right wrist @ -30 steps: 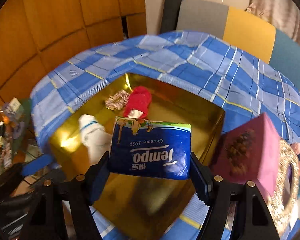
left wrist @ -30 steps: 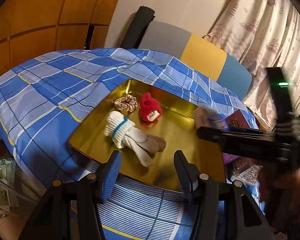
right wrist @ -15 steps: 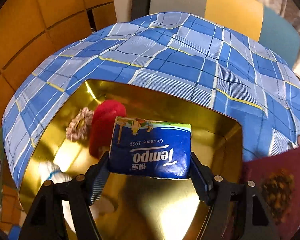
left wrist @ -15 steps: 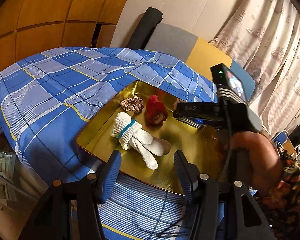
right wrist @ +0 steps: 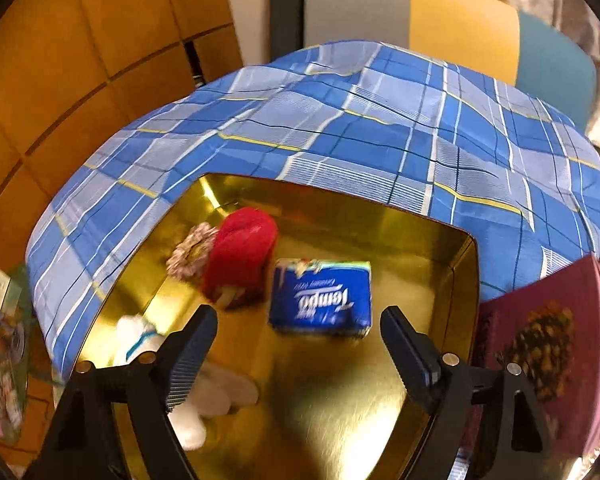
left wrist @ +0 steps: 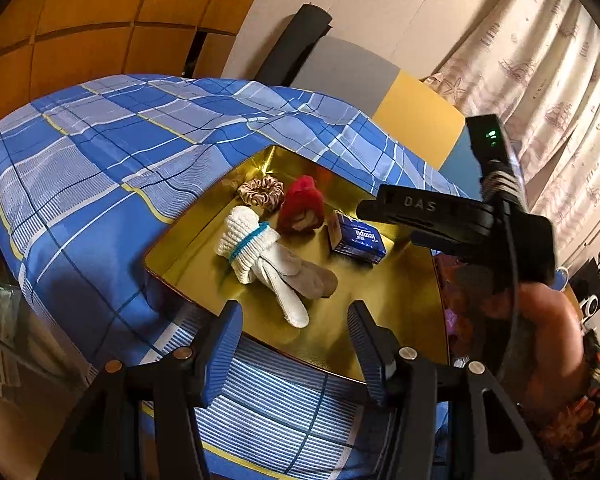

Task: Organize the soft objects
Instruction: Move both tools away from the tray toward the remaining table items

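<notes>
Gold sheet metal is forming the shallow tray (right wrist: 440, 240) that is carrying everything soft here, and it is sitting on the blue checked cloth (right wrist: 340, 140) over the tabletop. The blue tissue pack (right wrist: 320, 300) is lying flat on the tray floor, right of centre, just beside the red knitted piece (right wrist: 240, 252) and apart from the tray's right wall. The right tool (right wrist: 300, 344) is hanging released above the pack's near side, its fingers (right wrist: 188, 344) spread wider than the pack and touching nothing, so the pack is judged to be delivered. The left tool (left wrist: 296, 344) is also gaping and holding nothing, waiting over the tray's near edge.

The placing is making sense as grouping: the scrunchie (left wrist: 260, 192) is sitting in the far left corner, the red piece next to it, and the bundled white gloves (left wrist: 268, 260) are stretching toward the near edge, so the soft things are gathering along the left and middle.

Open room is remaining on the tray's near right quarter, where bare metal is showing. A maroon box (right wrist: 540, 344) is standing just outside the right wall, so any sideways withdrawal that way is looking tight; lifting straight back toward the near edge is looking like the freer path
</notes>
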The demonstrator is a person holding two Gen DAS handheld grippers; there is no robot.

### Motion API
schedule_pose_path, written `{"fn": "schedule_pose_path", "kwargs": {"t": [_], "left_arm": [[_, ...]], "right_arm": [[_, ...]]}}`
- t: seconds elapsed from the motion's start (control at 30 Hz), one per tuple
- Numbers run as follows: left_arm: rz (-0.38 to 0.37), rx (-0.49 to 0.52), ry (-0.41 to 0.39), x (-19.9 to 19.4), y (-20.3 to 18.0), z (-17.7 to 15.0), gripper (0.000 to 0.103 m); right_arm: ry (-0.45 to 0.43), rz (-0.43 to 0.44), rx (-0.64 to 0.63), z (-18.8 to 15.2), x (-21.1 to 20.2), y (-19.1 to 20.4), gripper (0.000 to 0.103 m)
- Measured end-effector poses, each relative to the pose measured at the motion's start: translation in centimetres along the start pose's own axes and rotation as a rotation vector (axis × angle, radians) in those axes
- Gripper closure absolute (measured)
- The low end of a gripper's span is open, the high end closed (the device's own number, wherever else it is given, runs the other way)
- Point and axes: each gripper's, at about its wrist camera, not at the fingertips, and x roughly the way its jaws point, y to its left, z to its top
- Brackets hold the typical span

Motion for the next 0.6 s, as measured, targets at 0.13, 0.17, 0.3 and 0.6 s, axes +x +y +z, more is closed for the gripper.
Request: {"fn": "schedule_pose_path", "kwargs": {"t": [0.13,0.17,0.3,0.6], "left_arm": [[0.003,0.013,-0.007,-0.2,-0.3,-0.1,0.048],[0.005,0.015,-0.006,-0.2,-0.4,-0.1,0.048],[0.004,0.016,0.009,0.0,-0.5,-0.3,0.048],[-0.055,0.133,0.005,-0.3,-3.7,-1.7,0.048]], "right_arm": [[-0.007,-0.01,-0.016,-1.3,-1.9,0.3,0.019],[-0.009,0.009,-0.006,-1.7,-2.6,0.1,0.019],[-0.035,0.052,0.006,-3.3,-5.8,-0.8,0.019],[-0.2,0.007,-0.049,-7.3,-15.1,-3.8,0.018]]}}
